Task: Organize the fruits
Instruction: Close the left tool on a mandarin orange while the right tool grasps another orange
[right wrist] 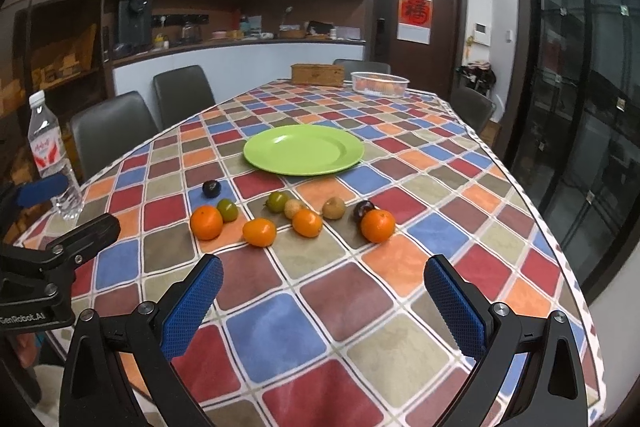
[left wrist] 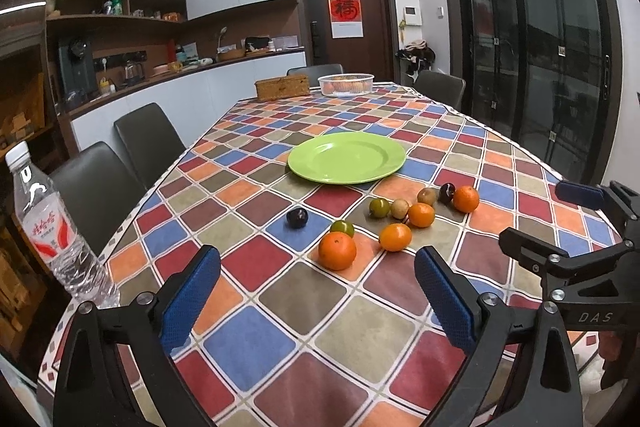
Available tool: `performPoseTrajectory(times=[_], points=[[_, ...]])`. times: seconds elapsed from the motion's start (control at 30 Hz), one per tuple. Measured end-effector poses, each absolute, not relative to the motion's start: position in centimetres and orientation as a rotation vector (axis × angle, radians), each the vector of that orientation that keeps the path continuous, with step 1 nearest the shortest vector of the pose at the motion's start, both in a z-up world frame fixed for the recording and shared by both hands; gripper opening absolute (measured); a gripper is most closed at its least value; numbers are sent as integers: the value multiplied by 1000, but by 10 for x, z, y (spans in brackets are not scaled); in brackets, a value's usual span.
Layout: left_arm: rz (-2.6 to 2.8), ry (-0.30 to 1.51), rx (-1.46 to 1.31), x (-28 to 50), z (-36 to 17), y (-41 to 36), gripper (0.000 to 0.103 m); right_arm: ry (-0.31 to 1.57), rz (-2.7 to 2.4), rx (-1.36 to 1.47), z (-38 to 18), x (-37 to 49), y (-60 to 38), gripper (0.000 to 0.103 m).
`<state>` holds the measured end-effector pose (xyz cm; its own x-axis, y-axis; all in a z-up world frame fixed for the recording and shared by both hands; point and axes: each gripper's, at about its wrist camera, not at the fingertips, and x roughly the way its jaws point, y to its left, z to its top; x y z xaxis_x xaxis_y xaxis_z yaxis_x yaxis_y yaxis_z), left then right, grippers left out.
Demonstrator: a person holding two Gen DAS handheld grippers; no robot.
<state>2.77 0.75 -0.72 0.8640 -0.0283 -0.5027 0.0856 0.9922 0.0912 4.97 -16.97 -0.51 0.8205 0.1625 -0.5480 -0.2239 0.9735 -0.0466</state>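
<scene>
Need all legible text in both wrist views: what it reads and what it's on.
"DAS" – on the right gripper body, left wrist view.
"GenRobot.AI" – on the left gripper body, right wrist view.
"福" – red door poster; its smaller print is too small to read.
Water bottle label: red characters, too blurred to read.
</scene>
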Motion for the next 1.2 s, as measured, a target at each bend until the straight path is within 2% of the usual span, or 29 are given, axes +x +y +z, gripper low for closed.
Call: performPoseTrajectory(times=[0.13, 0.3, 0.53, 0.8, 0.97, 1.2], points=[[-81, 528, 124, 40, -13, 9, 95, 571, 253, -139, -8, 63, -161, 99], [-111, 536, 152, 54, -19, 9, 85, 579, 310, -188, -11, 80, -148, 93], [-145, 563, 188, 73, -27, 8, 78, 614, 381, -243, -18, 106, -136, 91], [-229, 618, 176, 99, -37, 13, 67, 685, 479, -255, -31, 136, -124, 79], [-274, 669, 176, 111, -46, 10, 60, 752, 538, -239, -44, 151, -118, 66], [-306, 751, 191, 128, -64, 6, 52, 819, 571, -235, -60, 164, -114, 59]])
